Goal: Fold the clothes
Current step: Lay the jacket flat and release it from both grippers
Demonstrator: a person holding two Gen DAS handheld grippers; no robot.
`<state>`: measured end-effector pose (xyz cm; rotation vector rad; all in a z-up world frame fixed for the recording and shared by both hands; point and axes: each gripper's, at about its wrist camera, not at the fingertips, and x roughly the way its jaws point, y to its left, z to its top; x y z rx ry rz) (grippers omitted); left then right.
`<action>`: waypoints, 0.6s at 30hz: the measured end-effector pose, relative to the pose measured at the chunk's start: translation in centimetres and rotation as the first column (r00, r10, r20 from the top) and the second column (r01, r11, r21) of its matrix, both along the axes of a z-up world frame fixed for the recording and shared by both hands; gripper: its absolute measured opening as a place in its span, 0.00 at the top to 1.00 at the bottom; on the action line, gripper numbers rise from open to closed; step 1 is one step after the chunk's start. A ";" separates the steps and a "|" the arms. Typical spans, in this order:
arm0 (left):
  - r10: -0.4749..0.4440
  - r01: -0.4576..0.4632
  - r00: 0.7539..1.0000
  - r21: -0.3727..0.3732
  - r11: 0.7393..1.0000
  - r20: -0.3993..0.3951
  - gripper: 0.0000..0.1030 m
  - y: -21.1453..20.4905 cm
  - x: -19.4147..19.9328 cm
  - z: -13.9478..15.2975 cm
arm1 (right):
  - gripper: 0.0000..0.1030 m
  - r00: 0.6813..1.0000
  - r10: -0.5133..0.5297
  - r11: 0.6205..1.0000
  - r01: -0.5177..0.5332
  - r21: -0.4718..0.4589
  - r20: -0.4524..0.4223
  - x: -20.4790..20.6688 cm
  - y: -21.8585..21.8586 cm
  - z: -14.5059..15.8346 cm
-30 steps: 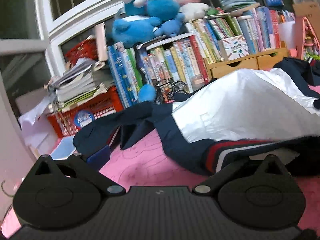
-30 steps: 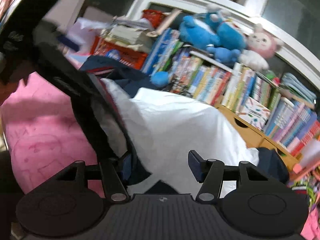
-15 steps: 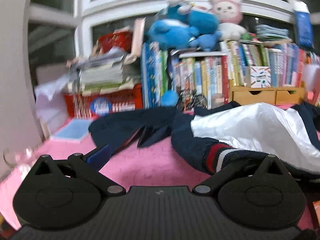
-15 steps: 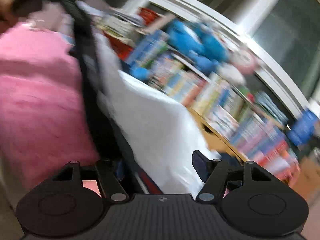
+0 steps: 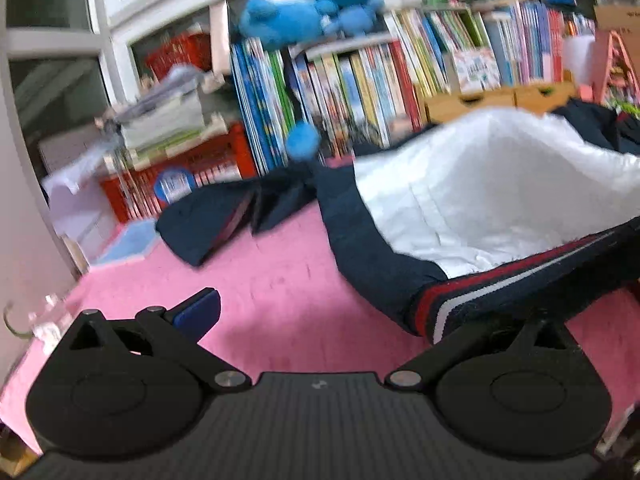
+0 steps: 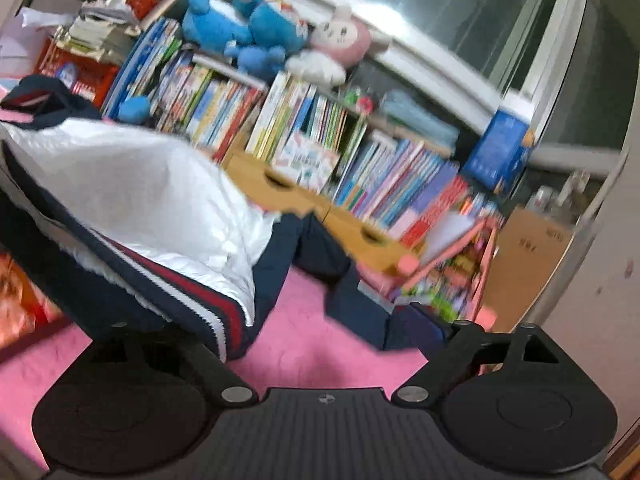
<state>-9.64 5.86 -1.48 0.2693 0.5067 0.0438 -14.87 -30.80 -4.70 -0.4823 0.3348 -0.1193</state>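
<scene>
Plainly, a navy jacket (image 5: 372,248) with a white lining (image 5: 500,184) lies heaped on the pink surface (image 5: 272,280), lining side up, its red-and-white striped hem (image 5: 472,296) toward the cameras. One dark sleeve (image 5: 208,220) stretches off to the left across the pink cover, toward a red crate (image 5: 200,168) stuffed with papers.

In the left wrist view, the left claw (image 5: 356,312) stands spread wide. Its blue-padded left finger (image 5: 196,312) hovers above bare pink cover, while the right finger is hidden beneath the striped hem, so I cannot tell whether it touches the cloth. Nothing is pinched between the pads.

In the right wrist view, the right claw (image 6: 288,320) is also spread; its jaws have just been opening. The striped hem (image 6: 200,304) drapes over its left side and hides that finger, and the right finger (image 6: 424,324) sits apart, near a dark fold of the jacket's other sleeve (image 6: 352,304). The pads do not press on the cloth.

Behind the jacket runs a row of books (image 6: 248,120) with wooden drawers (image 6: 320,208) in front, and blue plush toys (image 6: 240,32) and a pink one (image 6: 340,44) lie on top of the books. The right view is blurred.
</scene>
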 end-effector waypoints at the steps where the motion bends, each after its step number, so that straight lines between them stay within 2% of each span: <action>1: -0.003 0.003 1.000 0.005 1.000 -0.024 0.00 0.2 -0.1 -0.5 | 0.12 1.000 0.006 1.000 -0.006 0.006 -0.023 -0.1 -0.3 -0.5; 5: -0.011 0.014 0.998 0.042 0.999 -0.057 0.00 -0.1 -1.1 -1.5 | 0.12 0.997 0.034 0.998 -0.037 -0.048 -0.064 -0.9 -0.1 -2.0; 10: -0.036 0.041 0.996 0.060 0.997 -0.077 0.00 -0.1 -1.6 -1.6 | 0.04 0.995 0.050 0.998 -0.054 -0.045 -0.088 -2.1 -0.3 -2.3; 12: -0.044 0.049 0.996 0.072 0.996 -0.074 0.00 -0.2 -1.5 -1.9 | 0.04 0.993 0.057 0.997 -0.063 -0.052 -0.106 -1.9 -0.3 -2.9; 16: -0.074 0.080 0.993 0.059 0.995 -0.093 0.00 0.0 -1.7 -1.5 | 0.02 0.990 0.099 0.993 -0.104 -0.055 -0.097 -2.6 -0.4 -3.2; 18: -0.123 0.127 0.985 0.026 0.992 -0.121 0.00 0.5 -2.2 -1.1 | 0.02 0.986 0.137 0.988 -0.143 -0.052 -0.100 -3.2 -0.7 -3.0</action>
